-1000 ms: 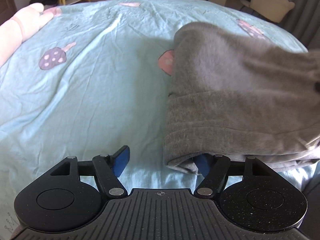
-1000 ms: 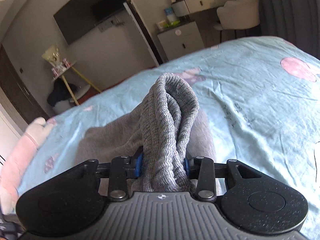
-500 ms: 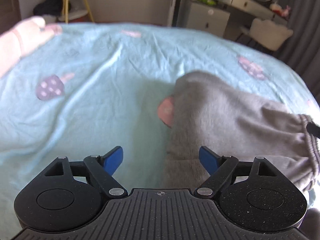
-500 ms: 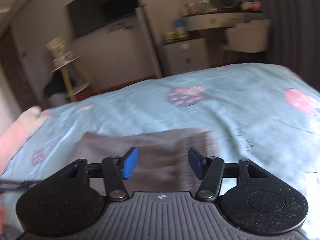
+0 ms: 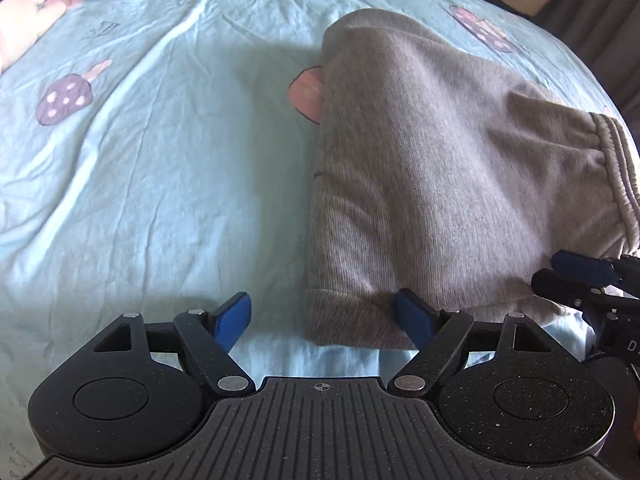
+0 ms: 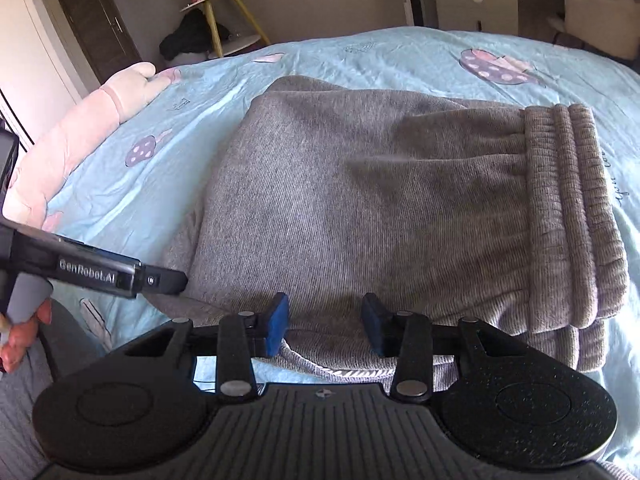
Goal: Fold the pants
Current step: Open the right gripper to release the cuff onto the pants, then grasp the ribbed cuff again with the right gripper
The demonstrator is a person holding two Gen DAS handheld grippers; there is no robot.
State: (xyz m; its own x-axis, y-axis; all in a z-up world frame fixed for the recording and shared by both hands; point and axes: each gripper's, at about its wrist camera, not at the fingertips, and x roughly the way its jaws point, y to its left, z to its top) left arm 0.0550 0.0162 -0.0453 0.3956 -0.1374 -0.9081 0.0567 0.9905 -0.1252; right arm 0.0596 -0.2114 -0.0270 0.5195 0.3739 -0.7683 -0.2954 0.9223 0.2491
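Observation:
Grey knit pants (image 5: 432, 168) lie folded in a thick stack on the light blue bedsheet (image 5: 160, 180); they also show in the right wrist view (image 6: 380, 208), ribbed waistband (image 6: 568, 208) at the right. My left gripper (image 5: 324, 316) is open and empty at the stack's near left corner, its right finger (image 5: 412, 316) against the fabric edge. My right gripper (image 6: 324, 324) is open and empty just over the stack's near edge. It also shows at the right of the left wrist view (image 5: 576, 276).
A pink plush toy (image 6: 80, 128) lies along the bed's left side. Beyond the bed stand a yellow-legged side table (image 6: 216, 12), a white cabinet (image 6: 476, 4) and a pale chair (image 6: 600, 20). The sheet has mushroom prints (image 5: 64, 98).
My right gripper let go of the raised waistband and opened; the pants now lie flat as a stack. Both grippers have come back low at the stack's near edge.

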